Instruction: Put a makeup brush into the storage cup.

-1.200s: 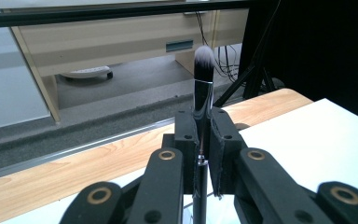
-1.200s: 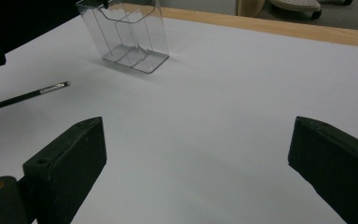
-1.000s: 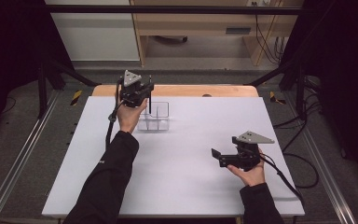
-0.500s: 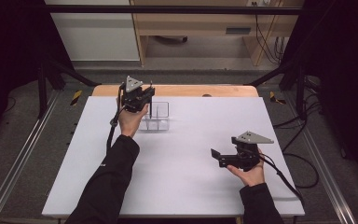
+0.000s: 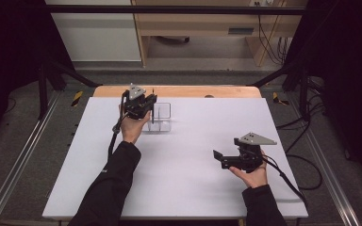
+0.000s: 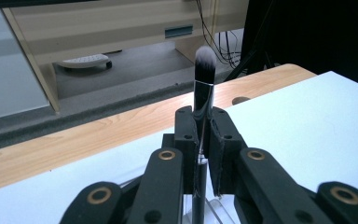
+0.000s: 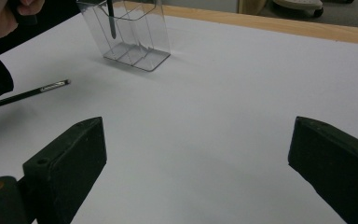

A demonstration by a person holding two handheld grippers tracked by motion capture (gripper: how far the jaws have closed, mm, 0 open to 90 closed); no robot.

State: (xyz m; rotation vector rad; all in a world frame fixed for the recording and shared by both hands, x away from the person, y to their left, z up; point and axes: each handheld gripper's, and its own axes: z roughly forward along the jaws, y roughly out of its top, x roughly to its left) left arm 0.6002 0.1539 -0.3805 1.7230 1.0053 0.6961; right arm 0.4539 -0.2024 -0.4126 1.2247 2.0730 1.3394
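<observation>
Brush [image 6: 204, 88] stands upright, clamped between the closed jaws of the left hand-held gripper [image 5: 147, 104], its lower end down inside a clear divided holder [image 5: 161, 117] at the far left of the surface [image 5: 188, 188]. We note the surface is a white sheet laid over a wooden top whose far edge [image 5: 179, 90] shows bare. Beyond it lie grey floor, a pale wooden cabinet [image 5: 202, 23] and trailing cables; dark frame legs stand on either side. Brush has a slim black handle and a rounded tuft, white at the tip and grey below. A black pencil [image 7: 28, 94] lies flat near the holder. Right hand-held gripper [image 7: 196, 163] hangs low over the near right of the surface, jaws spread wide with nothing between them.
</observation>
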